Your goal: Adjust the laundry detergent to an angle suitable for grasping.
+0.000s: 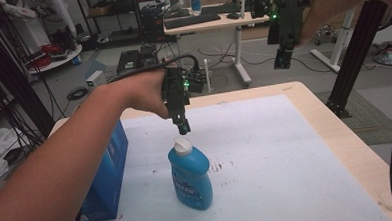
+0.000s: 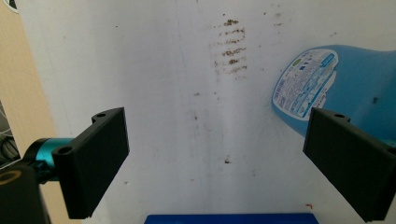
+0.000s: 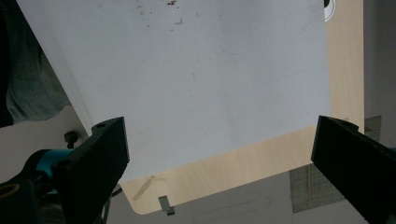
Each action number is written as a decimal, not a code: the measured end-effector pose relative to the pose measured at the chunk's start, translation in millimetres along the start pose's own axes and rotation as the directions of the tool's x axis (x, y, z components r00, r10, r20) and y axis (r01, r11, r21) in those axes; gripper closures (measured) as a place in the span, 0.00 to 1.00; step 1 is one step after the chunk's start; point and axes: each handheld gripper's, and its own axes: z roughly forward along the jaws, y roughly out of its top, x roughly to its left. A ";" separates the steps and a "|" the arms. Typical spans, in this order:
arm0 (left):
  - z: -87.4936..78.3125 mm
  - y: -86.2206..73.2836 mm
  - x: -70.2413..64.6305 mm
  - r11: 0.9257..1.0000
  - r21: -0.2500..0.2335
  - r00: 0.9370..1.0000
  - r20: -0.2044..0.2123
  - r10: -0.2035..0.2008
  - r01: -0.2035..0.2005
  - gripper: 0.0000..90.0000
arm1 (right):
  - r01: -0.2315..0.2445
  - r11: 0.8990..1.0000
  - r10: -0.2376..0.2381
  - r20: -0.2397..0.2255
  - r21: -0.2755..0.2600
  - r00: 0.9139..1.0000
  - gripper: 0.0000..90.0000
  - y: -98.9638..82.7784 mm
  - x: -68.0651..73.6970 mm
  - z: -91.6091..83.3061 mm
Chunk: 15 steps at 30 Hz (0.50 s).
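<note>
Nearest the person, a dark blue cardboard box stands at the left edge of the bench, which is pale wood under a white, lightly stained sheet; just beside the box, towards the middle, the blue plastic detergent bottle with a white cap stands upright on the sheet; the left gripper hangs just above the cap, pointing down, not touching it; in the left gripper view its jaws stand wide apart with nothing between them, the bottle's labelled body off to one side; farther back and high at the right, the right gripper is held well above the bench, jaws likewise spread wide and empty in its own view. The bottle looks part full, so moderately heavy; its smooth walls will likely flex and slip under a squeeze; the stiff cap or the narrow neck below it seems the surest place to grip.
</note>
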 end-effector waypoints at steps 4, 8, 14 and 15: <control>-1.6 1.0 -1.9 1.000 0.000 1.000 -0.001 0.006 -0.006 0.08 | 0.003 1.000 -0.003 0.000 0.001 1.000 0.04 0.2 0.8 1.2; -2.1 0.5 -1.8 1.000 -0.009 1.000 0.000 -0.003 0.003 0.08 | -0.005 1.000 0.005 0.002 -0.007 1.000 0.04 -1.0 1.8 -0.3; -0.2 -1.6 -1.0 1.000 -0.002 1.000 -0.002 -0.001 0.001 0.08 | -0.001 1.000 0.001 0.007 -0.004 1.000 0.04 -2.9 1.4 -0.9; 0.8 -2.6 -1.8 1.000 -0.003 1.000 -0.004 -0.004 0.004 0.08 | -0.008 1.000 0.008 0.007 -0.003 1.000 0.04 -2.7 2.0 -0.4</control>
